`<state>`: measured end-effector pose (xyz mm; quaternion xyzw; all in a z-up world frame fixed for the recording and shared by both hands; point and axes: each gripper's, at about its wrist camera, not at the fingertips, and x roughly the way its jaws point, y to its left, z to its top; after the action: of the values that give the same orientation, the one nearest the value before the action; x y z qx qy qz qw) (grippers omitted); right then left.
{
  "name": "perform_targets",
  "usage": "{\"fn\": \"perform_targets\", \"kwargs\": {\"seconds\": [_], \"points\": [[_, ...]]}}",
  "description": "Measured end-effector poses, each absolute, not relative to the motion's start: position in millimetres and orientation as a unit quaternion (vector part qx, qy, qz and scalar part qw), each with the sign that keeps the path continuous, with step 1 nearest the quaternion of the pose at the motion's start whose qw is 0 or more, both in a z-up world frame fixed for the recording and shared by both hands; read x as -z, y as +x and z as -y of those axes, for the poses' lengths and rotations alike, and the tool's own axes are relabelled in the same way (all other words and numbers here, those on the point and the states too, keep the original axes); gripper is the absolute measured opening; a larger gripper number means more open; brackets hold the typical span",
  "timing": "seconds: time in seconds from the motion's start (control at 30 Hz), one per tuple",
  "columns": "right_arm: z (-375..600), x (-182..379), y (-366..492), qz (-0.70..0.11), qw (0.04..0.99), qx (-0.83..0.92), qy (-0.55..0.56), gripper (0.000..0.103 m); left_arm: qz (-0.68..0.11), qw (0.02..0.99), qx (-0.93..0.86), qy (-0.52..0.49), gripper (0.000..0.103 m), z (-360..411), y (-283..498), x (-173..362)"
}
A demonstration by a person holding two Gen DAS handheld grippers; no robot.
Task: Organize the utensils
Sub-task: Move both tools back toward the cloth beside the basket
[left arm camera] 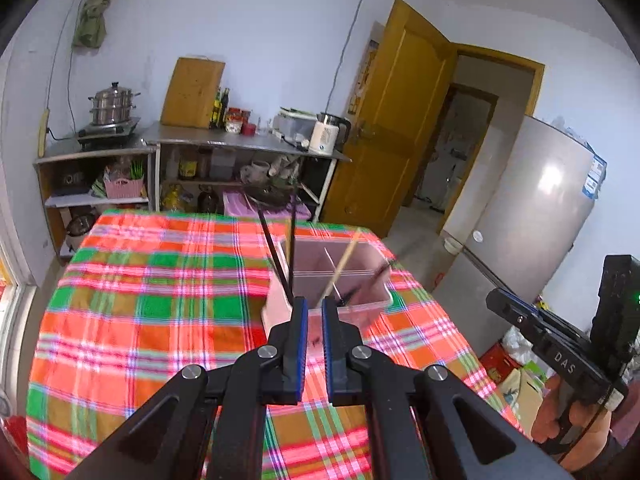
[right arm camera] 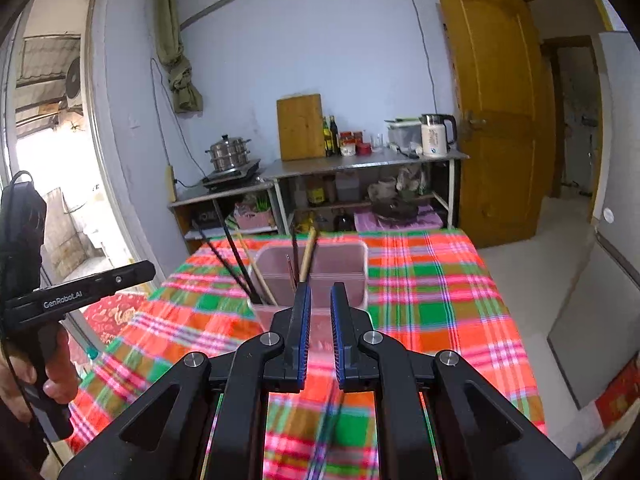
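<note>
A pink see-through box (left arm camera: 352,304) with dividers stands on the plaid tablecloth (left arm camera: 160,300). Black chopsticks (left arm camera: 278,258) and a pale wooden one (left arm camera: 342,266) lean out of it. My left gripper (left arm camera: 315,305) hovers just in front of the box, shut with nothing between its blue pads. In the right wrist view the same box (right arm camera: 344,264) holds black chopsticks (right arm camera: 236,260) at its left end and a wooden stick (right arm camera: 308,252). My right gripper (right arm camera: 321,291) is close before the box, its jaws slightly apart and holding nothing.
The other gripper shows in each view, hand-held: the right one (left arm camera: 520,314) at the table's right, the left one (right arm camera: 100,284) at its left. Behind the table a steel counter (right arm camera: 360,164) carries a cutting board, bottles and a kettle. A yellow door (right arm camera: 496,120) and a fridge (left arm camera: 536,208) stand right.
</note>
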<state>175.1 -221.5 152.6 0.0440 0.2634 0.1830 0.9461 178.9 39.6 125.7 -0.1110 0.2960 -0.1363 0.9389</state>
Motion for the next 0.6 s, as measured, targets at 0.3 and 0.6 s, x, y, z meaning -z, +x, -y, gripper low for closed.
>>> {"fn": "perform_targets", "kwargs": {"seconds": [0.3,0.6], "points": [[250.9,-124.1,140.9,-0.287,0.941,-0.167,0.064,0.01,-0.339,0.921,0.146,-0.126,0.006,-19.8,150.1,-78.7],[264.5,-97.8,126.6,-0.313,0.932,-0.165,0.077,0.01,-0.381,0.902,0.161,-0.128,0.006,8.8,146.9,-41.5]]}}
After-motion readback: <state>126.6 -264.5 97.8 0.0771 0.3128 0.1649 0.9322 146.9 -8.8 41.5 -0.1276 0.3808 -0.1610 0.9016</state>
